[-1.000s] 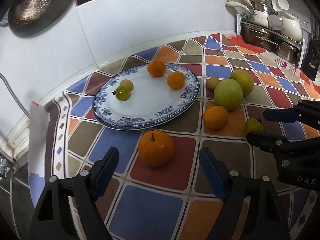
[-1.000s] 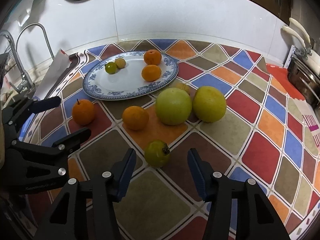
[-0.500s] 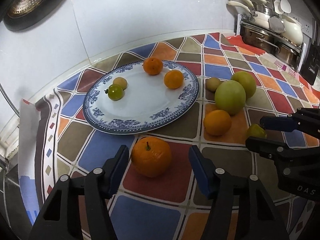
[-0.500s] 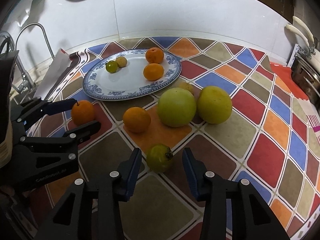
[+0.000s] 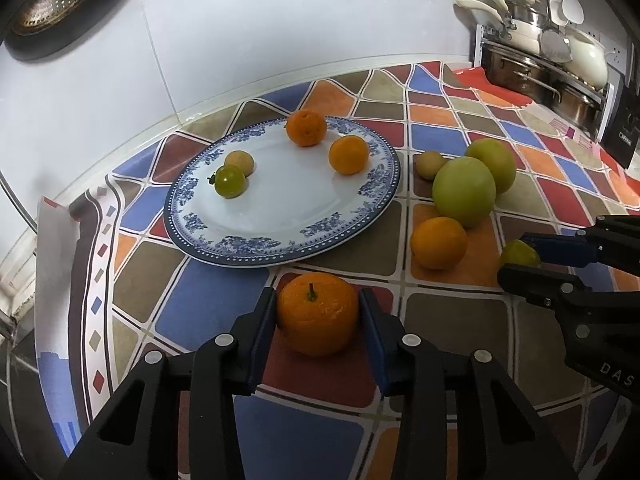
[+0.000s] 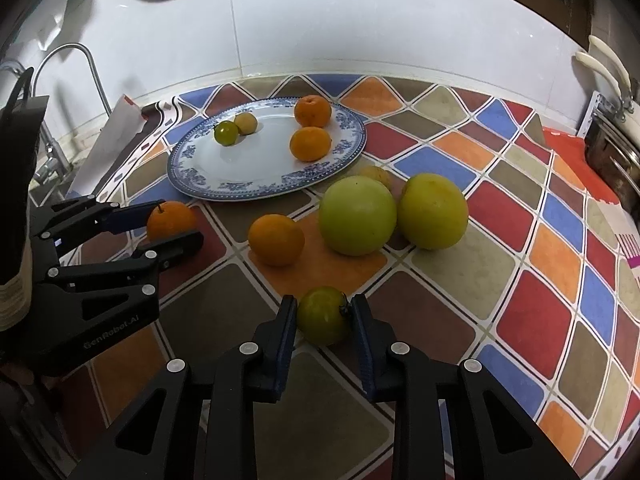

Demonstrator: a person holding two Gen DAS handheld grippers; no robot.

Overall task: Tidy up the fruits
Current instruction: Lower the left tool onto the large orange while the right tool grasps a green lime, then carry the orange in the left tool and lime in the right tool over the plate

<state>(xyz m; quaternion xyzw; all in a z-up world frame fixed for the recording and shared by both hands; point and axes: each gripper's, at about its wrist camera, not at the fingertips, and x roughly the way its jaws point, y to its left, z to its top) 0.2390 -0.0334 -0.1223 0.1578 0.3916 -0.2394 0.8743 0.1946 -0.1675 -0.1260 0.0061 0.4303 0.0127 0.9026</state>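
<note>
- Counter (image 6: 520, 216): glossy cloth of coloured diamond patches; white tiled wall along the back edge
- Plate (image 5: 280, 240): round, glazed, blue-patterned rim, near the back-left corner, holding four small fruits
- Left gripper (image 5: 318, 312) clamped on a dimpled orange (image 5: 318, 312) just off the plate's front rim
- Right gripper (image 6: 324, 316) grasping a smooth green fruit (image 6: 324, 316) near the front edge

The colander (image 5: 48, 4) is running off the upper left edge. The small yellow fruit (image 6: 376, 175) is sitting mostly hidden behind the large green fruit (image 6: 357, 216). The faucet (image 6: 68, 72) base is lying out of sight.
</note>
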